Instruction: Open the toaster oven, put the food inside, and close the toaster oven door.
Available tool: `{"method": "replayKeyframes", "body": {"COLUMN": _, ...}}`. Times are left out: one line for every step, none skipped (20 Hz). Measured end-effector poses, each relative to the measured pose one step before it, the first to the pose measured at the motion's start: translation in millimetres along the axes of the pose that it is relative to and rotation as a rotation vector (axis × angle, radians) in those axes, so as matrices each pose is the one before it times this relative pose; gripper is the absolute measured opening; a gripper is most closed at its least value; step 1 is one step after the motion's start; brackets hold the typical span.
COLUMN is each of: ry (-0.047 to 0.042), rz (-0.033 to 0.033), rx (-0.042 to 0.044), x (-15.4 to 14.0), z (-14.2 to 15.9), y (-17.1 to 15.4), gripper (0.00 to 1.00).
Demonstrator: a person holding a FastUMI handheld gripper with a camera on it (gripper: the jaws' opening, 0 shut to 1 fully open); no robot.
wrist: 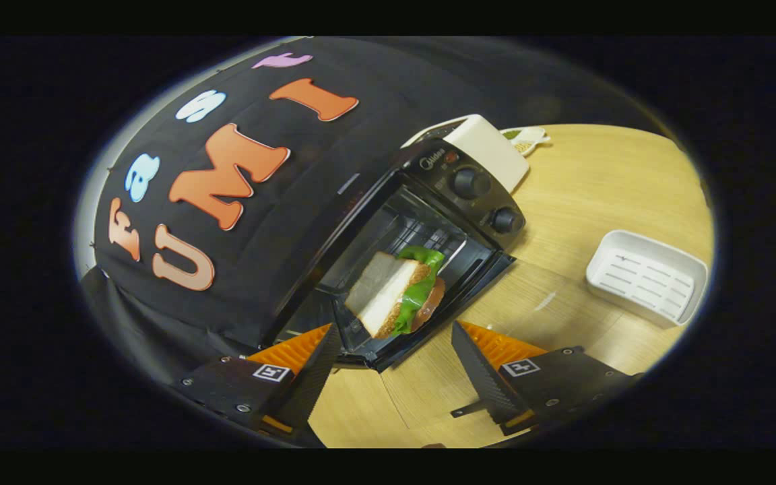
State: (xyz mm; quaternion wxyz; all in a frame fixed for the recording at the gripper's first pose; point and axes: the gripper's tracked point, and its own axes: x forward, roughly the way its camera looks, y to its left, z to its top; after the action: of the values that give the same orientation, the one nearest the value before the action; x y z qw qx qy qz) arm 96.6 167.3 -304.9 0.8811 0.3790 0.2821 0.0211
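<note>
A black toaster oven stands on the wooden table against the booth's cloth wall, its door folded down and open. A sandwich of white bread, green lettuce and a red slice lies at the mouth of the oven, on the open door's inner side, partly over the wire rack. My gripper is open, its two fingers spread wide just short of the sandwich, one to each side. Neither finger touches it.
A white ribbed tray sits on the table to the right of the oven. Behind the oven stands a white appliance, and a small white and green item lies beyond it. Bare wood stretches between my fingers and the tray.
</note>
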Motion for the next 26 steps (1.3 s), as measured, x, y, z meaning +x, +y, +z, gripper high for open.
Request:
{"method": "replayKeyframes", "body": {"ry": -0.01000, "rz": 0.00678, "rx": -0.03906, "x": -11.38, "z": 4.33, "y": -0.45, "gripper": 0.98}}
{"method": "replayKeyframes", "body": {"ry": -0.01049, "rz": 0.00686, "rx": -0.03988, "x": -10.09, "z": 5.60, "y": 0.94, "gripper": 0.98}}
{"method": "replayKeyframes", "body": {"ry": -0.00137, "rz": 0.00188, "rx": -0.04411, "x": -8.88, "z": 4.73, "y": -0.84, "gripper": 0.98}}
{"method": "replayKeyframes", "body": {"ry": -0.00320, "rz": -0.00193, "rx": -0.04954, "x": -8.74, "z": 4.76, "y": 0.05, "gripper": 0.98}}
{"method": "replayKeyframes", "body": {"ry": -0.00985, "rz": 0.00231, "rx": -0.05568, "x": -8.79, "z": 4.63, "y": -0.72, "gripper": 0.98}}
{"method": "replayKeyframes", "body": {"ry": -0.01386, "rz": -0.00210, "rx": -0.05944, "x": -7.66, "z": 7.35, "y": 0.96, "gripper": 0.98}}
{"method": "replayKeyframes", "body": {"ry": -0.01722, "rz": -0.00465, "rx": -0.05999, "x": -8.19, "z": 8.17, "y": -1.10, "gripper": 0.98}}
{"method": "replayKeyframes", "body": {"ry": -0.02127, "rz": -0.00748, "rx": -0.05518, "x": -7.12, "z": 8.38, "y": -0.81, "gripper": 0.98}}
{"method": "replayKeyframes", "body": {"ry": -0.02286, "rz": -0.00768, "rx": -0.05179, "x": -5.92, "z": 9.23, "y": -0.05, "gripper": 0.98}}
{"method": "replayKeyframes", "body": {"ry": -0.02255, "rz": -0.00351, "rx": -0.04852, "x": -7.46, "z": 10.14, "y": -0.26, "gripper": 0.98}}
{"method": "replayKeyframes", "body": {"ry": -0.02048, "rz": -0.00390, "rx": -0.04237, "x": -6.23, "z": 9.19, "y": -0.79, "gripper": 0.98}}
{"method": "replayKeyframes", "body": {"ry": -0.01669, "rz": -0.00020, "rx": -0.03236, "x": -6.86, "z": 8.29, "y": -0.57, "gripper": 0.98}}
{"method": "replayKeyframes", "body": {"ry": -0.00900, "rz": 0.00107, "rx": -0.02494, "x": -5.16, "z": 5.64, "y": 1.57, "gripper": 0.98}}
{"method": "replayKeyframes", "body": {"ry": 0.00174, "rz": 0.00346, "rx": -0.01854, "x": -4.28, "z": 0.85, "y": 1.13, "gripper": 0.98}}
{"method": "replayKeyframes", "body": {"ry": 0.00707, "rz": 0.00150, "rx": -0.01976, "x": -3.59, "z": -3.07, "y": -0.07, "gripper": 0.98}}
{"method": "replayKeyframes", "body": {"ry": 0.00863, "rz": 0.00109, "rx": -0.02833, "x": -2.68, "z": -5.59, "y": 0.99, "gripper": 0.98}}
{"method": "replayKeyframes", "body": {"ry": 0.01450, "rz": -0.00158, "rx": -0.03348, "x": -3.63, "z": -7.14, "y": -0.53, "gripper": 0.98}}
{"method": "replayKeyframes", "body": {"ry": 0.01931, "rz": -0.00270, "rx": -0.03275, "x": -3.03, "z": -9.75, "y": -1.01, "gripper": 0.98}}
{"method": "replayKeyframes", "body": {"ry": 0.02217, "rz": -0.00131, "rx": -0.03142, "x": -2.76, "z": -13.49, "y": -0.35, "gripper": 0.98}}
{"method": "replayKeyframes", "body": {"ry": 0.02257, "rz": -0.00094, "rx": -0.02631, "x": -1.69, "z": -14.39, "y": 0.58, "gripper": 0.99}}
{"method": "replayKeyframes", "body": {"ry": 0.02507, "rz": 0.00029, "rx": -0.01521, "x": -1.26, "z": -14.56, "y": 2.74, "gripper": 0.99}}
{"method": "replayKeyframes", "body": {"ry": 0.02522, "rz": 0.01082, "rx": -0.00938, "x": 0.34, "z": -14.09, "y": 5.10, "gripper": 0.99}}
{"method": "replayKeyframes", "body": {"ry": 0.03149, "rz": 0.00699, "rx": -0.01111, "x": 0.82, "z": -15.24, "y": 2.09, "gripper": 0.99}}
{"method": "replayKeyframes", "body": {"ry": 0.03445, "rz": -0.00016, "rx": -0.01618, "x": 2.46, "z": -16.80, "y": 1.98, "gripper": 0.99}}
{"method": "replayKeyframes", "body": {"ry": 0.03428, "rz": 0.00040, "rx": -0.01632, "x": 4.82, "z": -18.30, "y": 1.10, "gripper": 0.99}}
{"method": "replayKeyframes", "body": {"ry": 0.03420, "rz": 0.00121, "rx": -0.01513, "x": 4.64, "z": -16.97, "y": 3.59, "gripper": 0.99}}
